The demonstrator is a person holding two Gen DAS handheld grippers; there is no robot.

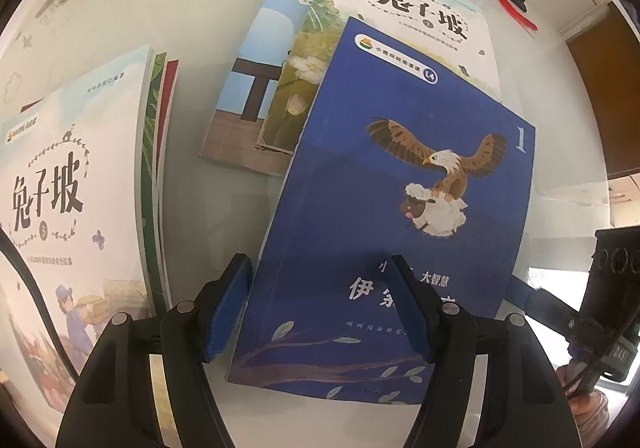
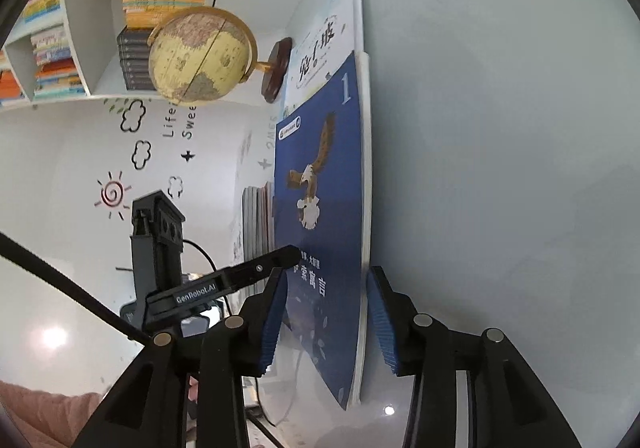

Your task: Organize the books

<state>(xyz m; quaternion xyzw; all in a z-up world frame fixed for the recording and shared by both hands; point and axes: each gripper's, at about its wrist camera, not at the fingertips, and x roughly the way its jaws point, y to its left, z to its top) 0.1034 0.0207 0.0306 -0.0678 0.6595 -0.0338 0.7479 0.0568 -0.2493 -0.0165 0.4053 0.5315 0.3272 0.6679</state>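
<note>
Even light, glossy glare (edges perhaps blurred).

The left wrist camera looks almost straight down, close over the blue eagle book (image 1: 400, 208); the right wrist camera, rolled sideways, faces along the tabletop (image 2: 500, 168) at the same book (image 2: 320, 208).

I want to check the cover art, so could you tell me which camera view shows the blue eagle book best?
The left wrist view: the blue eagle book faces the camera, its eagle, title and numeral showing. The right wrist view shows the same book turned sideways and foreshortened, its corner between the right gripper pads.
</note>
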